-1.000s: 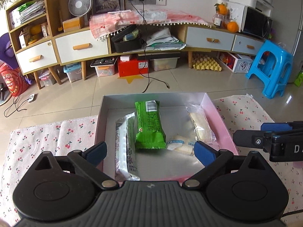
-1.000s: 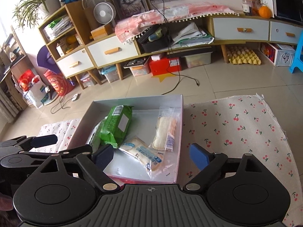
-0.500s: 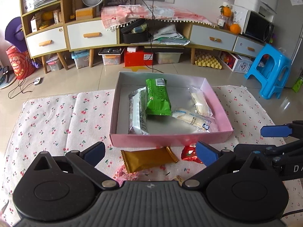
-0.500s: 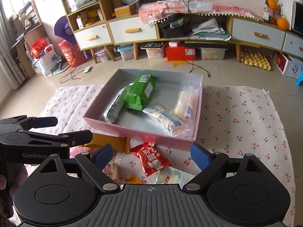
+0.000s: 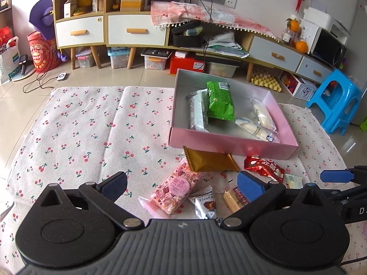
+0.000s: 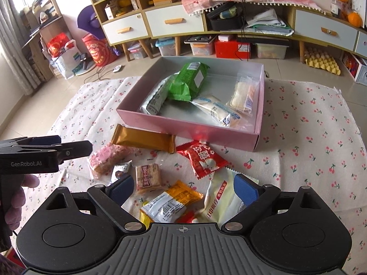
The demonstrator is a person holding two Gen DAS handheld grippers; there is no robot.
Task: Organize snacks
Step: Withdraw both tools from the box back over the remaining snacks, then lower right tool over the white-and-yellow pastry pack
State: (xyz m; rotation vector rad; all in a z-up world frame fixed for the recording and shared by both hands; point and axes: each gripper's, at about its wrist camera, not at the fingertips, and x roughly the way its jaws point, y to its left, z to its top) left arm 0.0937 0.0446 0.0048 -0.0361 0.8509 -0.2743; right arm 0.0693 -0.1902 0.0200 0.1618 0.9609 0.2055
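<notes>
On the cherry-print cloth point(image 5: 91, 126), the pink box point(image 6: 183, 128) sits at the far side with four packets inside, and loose snacks lie near its front wall. These are light, crinkly, slippery wrappers, best pinched across the middle, though they overlap. The left hand-held gripper point(image 5: 181, 183) is spread over the pink bar point(image 5: 176, 188); the right hand-held gripper point(image 6: 183, 186) is opening above the pile, holding nothing.
</notes>
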